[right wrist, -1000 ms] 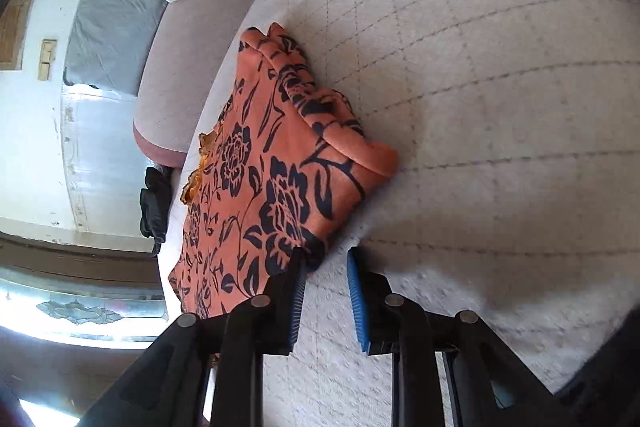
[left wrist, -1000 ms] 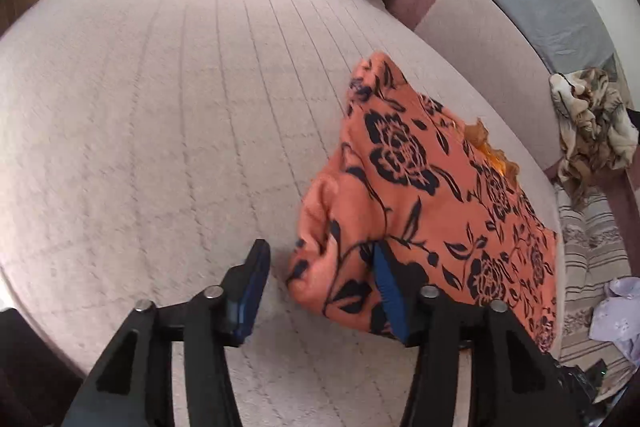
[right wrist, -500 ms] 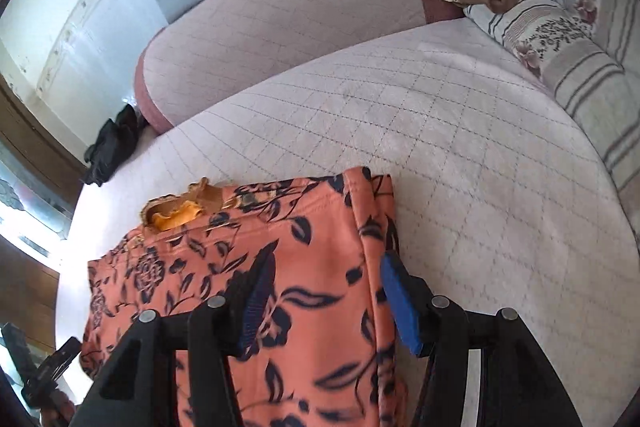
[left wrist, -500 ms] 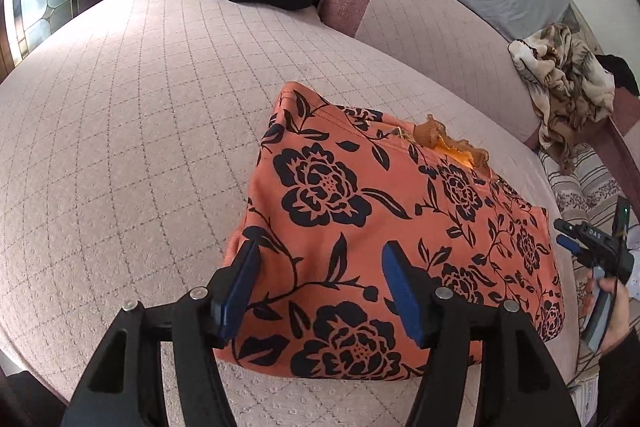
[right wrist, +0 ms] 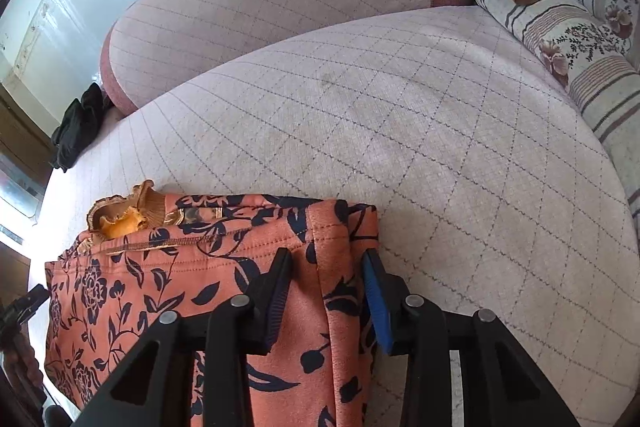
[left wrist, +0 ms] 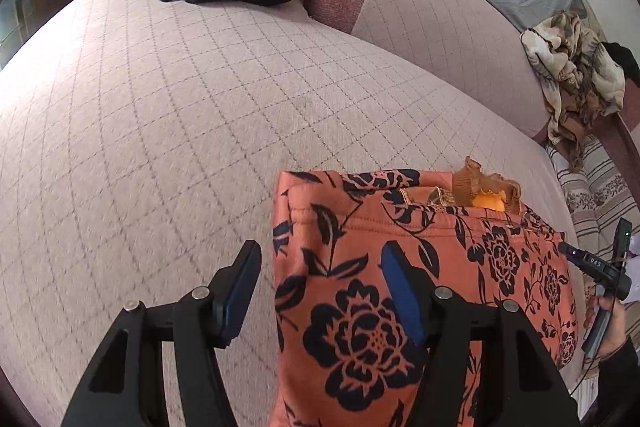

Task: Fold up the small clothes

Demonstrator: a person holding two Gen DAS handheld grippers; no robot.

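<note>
You hold both grippers wide, gripping nothing: left gripper (left wrist: 320, 291) and right gripper (right wrist: 326, 291) straddle opposite edges of the orange black-flowered fleece garment (left wrist: 420, 287), seemingly to pinch them.

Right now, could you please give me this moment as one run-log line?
orange floral garment: folded, flat on sofa seat | left gripper: open, over its left edge | right gripper: open, over its right edge

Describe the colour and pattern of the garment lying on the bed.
The folded garment is orange with dark navy-black roses and leaves, clearest in the left wrist view.
</note>
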